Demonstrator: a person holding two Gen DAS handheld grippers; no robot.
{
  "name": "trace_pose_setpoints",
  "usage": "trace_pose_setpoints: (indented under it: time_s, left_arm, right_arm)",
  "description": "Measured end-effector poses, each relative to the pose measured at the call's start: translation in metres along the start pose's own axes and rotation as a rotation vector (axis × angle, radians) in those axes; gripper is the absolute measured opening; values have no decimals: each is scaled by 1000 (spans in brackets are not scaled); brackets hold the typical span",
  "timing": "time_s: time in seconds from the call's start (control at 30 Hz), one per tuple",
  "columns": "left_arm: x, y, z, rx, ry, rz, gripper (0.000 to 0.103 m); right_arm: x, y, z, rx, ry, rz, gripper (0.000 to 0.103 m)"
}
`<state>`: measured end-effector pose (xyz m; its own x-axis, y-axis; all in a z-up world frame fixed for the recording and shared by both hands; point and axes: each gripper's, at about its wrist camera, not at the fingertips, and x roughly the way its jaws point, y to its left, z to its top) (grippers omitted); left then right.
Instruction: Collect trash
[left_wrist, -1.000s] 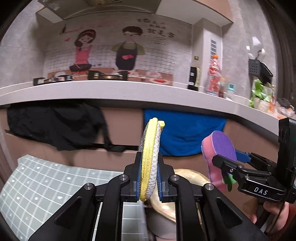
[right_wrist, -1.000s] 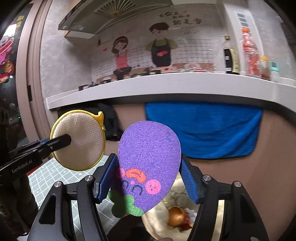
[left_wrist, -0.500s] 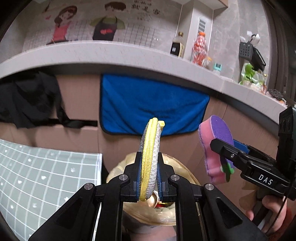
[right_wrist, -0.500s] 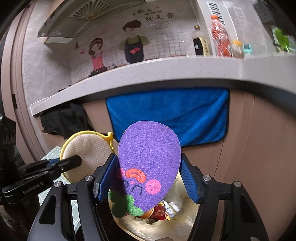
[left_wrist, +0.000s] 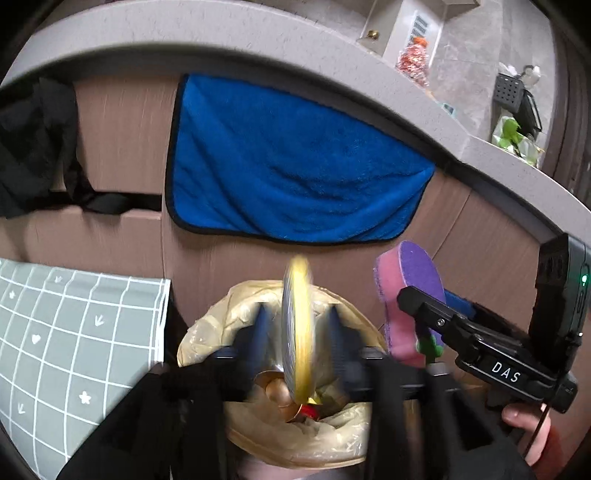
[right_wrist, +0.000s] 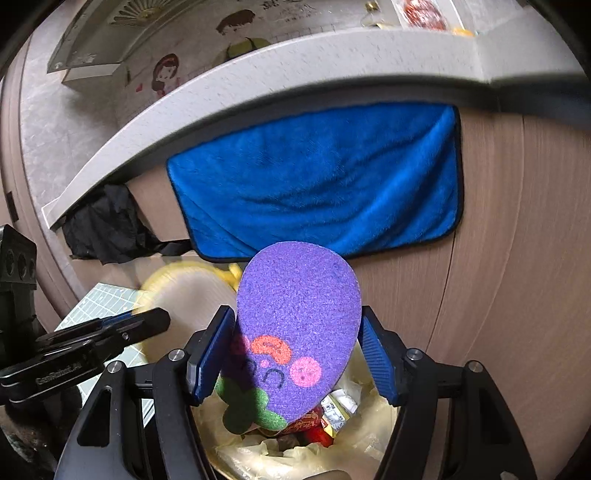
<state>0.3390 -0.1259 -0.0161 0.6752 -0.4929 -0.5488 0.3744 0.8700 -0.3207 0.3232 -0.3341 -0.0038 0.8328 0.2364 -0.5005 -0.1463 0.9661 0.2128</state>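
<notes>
Left wrist view shows the left gripper (left_wrist: 297, 328) tilted down over the bag-lined trash bin (left_wrist: 207, 332); its jaws have just been opening and stand apart, the round yellow-rimmed mesh scrubbing pad (left_wrist: 298, 325) blurred edge-on between them with gaps on both sides; the right gripper (right_wrist: 295, 354), lettered "DAS" on its side, pinches the purple egg-shaped sponge with a printed face and green felt leaves (right_wrist: 295, 317), upright above the bin's wrappers; a plush blue towel (right_wrist: 325, 177) hangs on the cabinet behind.
</notes>
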Motion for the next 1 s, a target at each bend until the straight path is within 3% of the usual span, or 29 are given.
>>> trace_pose_setpoints:
  time_s: [0.13,0.23,0.43,0.53,0.77,1.0]
  left_arm:
    - [1,7,2,-24,-4,17,70]
    - [-3,12,-1,-39,-5,52,72]
    - [-26,19,-9,-58,-20,110,72]
    - [-43,19,-14,-36,-34,156,72]
    - [-92,11,-40,-4,-82,253,72]
    - [-159,-16,-99,75,-114,382,72]
  right_arm:
    - [11,-9,-7,43,21,4,66]
    - [14,-12,-13,64,30,20,66]
    - [14,-3,-12,-14,-11,-17,66]
    - [6,-2,-9,20,-25,-12,66]
    - [-49,28,-21,-2,-62,-11,67]
    - [-129,84,-72,-97,-104,-25,67]
